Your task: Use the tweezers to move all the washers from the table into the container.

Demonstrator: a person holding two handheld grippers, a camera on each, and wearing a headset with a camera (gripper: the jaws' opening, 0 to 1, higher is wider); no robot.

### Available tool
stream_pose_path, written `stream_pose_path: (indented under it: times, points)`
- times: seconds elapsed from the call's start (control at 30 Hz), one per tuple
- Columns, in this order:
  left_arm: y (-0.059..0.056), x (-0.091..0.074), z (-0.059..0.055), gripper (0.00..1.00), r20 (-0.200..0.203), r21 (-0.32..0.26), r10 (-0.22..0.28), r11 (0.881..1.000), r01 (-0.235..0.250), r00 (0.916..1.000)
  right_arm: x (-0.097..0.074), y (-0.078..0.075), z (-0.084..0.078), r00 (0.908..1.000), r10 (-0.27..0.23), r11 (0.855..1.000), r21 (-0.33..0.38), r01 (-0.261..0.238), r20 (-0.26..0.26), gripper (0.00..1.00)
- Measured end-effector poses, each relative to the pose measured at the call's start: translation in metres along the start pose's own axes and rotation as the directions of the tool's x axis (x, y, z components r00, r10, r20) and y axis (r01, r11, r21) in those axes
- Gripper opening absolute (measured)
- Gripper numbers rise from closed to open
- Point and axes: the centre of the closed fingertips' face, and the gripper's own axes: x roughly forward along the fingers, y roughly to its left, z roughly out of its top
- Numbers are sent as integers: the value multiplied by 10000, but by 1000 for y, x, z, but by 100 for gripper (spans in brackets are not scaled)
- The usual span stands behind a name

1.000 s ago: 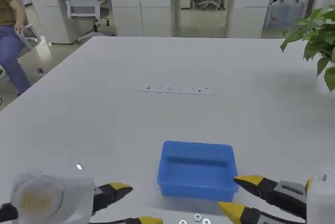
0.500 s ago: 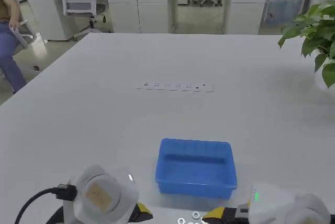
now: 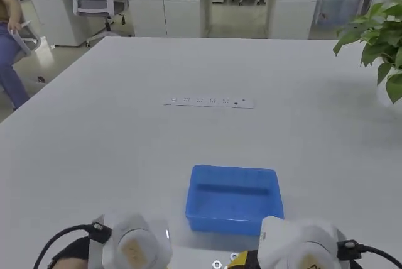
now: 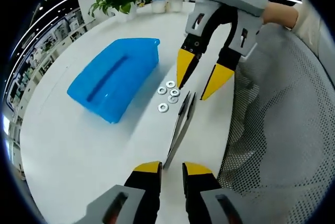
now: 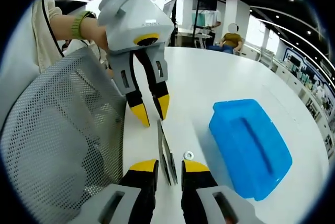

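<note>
Metal tweezers (image 4: 180,127) lie flat on the white table near its front edge, beside several small washers (image 4: 168,96). A blue container (image 4: 112,80) stands just beyond the washers. My left gripper (image 4: 171,169) is open, its jaws just short of one end of the tweezers. My right gripper (image 4: 192,91) faces it, open, its yellow tips either side of the other end. In the right gripper view the tweezers (image 5: 166,153) lie between my right gripper (image 5: 168,167) jaws, the left gripper (image 5: 153,119) hangs over their far end, and one washer (image 5: 188,155) lies by the container (image 5: 251,145). The head view has the container (image 3: 233,198) and washers (image 3: 217,264).
A power strip (image 3: 210,101) lies mid-table. A potted plant (image 3: 377,36) stands at the right edge. A mesh chair back (image 4: 282,119) sits right behind the table's front edge. A person (image 3: 9,30) sits far left, with desks and chairs beyond.
Both grippers have come in from the sides toward the middle of the front edge and now face each other over the tweezers. The head camera has tilted slightly.
</note>
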Motion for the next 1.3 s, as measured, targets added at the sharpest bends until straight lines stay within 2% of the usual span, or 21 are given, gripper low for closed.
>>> stream_pose_path:
  times: [0.1,0.23,0.43,0.53,0.57,0.67,0.73,0.83,0.9,1.03,1.13,1.27,1.3]
  points:
    - [1,1,-1,8,-33,34,-66,10000,66,10000,4,1,-1,9998,137,9999,-16,-137,-109,14]
    - [7,1,0,0,121,146,-36,9999,34,9999,8,2,-2,9993,281,9995,-132,-284,-230,14]
    - [7,3,0,0,-25,1053,-205,9942,206,9998,20,2,-3,9979,497,9983,-297,-509,-403,14]
    - [6,4,1,0,11,1232,-230,9921,226,9997,24,1,-5,9973,523,9975,-437,-546,-522,15]
    - [6,4,0,0,20,1427,-219,9895,214,9998,25,0,-5,9974,513,9973,-506,-539,-504,15]
    - [6,3,1,0,92,1518,-135,9883,119,9999,24,-4,-3,9980,505,9977,-423,-521,-379,14]
    - [6,1,2,0,132,1720,-53,9851,29,9999,24,-6,-2,9987,397,9984,-391,-409,-316,16]
    - [6,-3,7,0,248,1991,53,9799,-101,9997,21,-7,-2,9992,312,9982,-495,-325,-263,17]
    - [4,-9,11,0,333,2017,70,9794,-136,9994,18,-6,-2,9993,301,9981,-525,-312,-227,18]
    - [1,-25,29,0,838,2302,189,9724,-378,9963,13,-3,0,9996,295,9975,-646,-294,9,18]
    - [-4,-39,47,0,1298,2514,208,9664,-532,9913,10,-1,2,9994,297,9966,-776,-284,166,17]
    - [-9,-51,65,0,1555,2760,121,9596,-552,9878,6,-3,3,9994,176,9961,-870,-150,282,15]
    - [-11,-53,72,0,1691,2927,94,9544,-593,9856,5,-5,2,9995,142,9964,-843,-117,284,15]
